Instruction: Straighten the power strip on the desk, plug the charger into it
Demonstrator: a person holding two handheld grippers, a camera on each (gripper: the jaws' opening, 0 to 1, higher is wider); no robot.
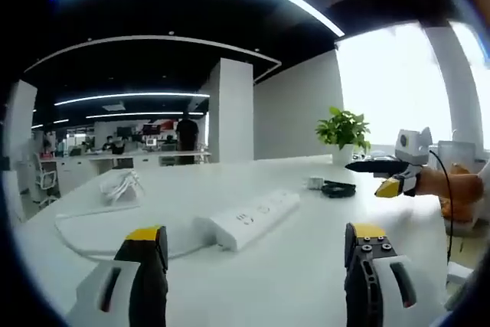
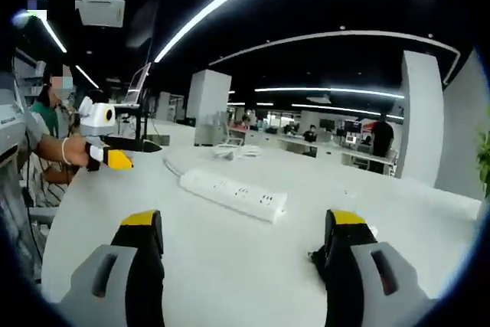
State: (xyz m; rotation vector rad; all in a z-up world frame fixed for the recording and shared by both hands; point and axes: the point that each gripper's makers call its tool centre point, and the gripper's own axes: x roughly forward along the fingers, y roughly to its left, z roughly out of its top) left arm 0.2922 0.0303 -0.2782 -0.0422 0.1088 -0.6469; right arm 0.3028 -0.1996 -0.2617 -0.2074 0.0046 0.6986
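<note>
A white power strip (image 1: 249, 220) lies at a slant on the white desk (image 1: 291, 281), its white cord (image 1: 76, 229) curving off to the left. My left gripper (image 1: 256, 244) is open just short of the strip, nothing between its jaws. A small pale plug-like item (image 1: 314, 183) with a coiled black cable (image 1: 338, 188) lies beyond the strip; it looks like the charger. My right gripper (image 1: 380, 176) hovers beside that cable, held by a hand. In the right gripper view the power strip (image 2: 233, 193) lies ahead of the open right gripper (image 2: 245, 229), and a black piece (image 2: 315, 255) sits by its right jaw.
A bundle of white cable (image 1: 122, 186) rests at the desk's far left. A potted plant (image 1: 344, 132) stands at the far edge by the bright window. The left gripper (image 2: 132, 151) shows across the desk in the right gripper view. Office desks and people fill the background.
</note>
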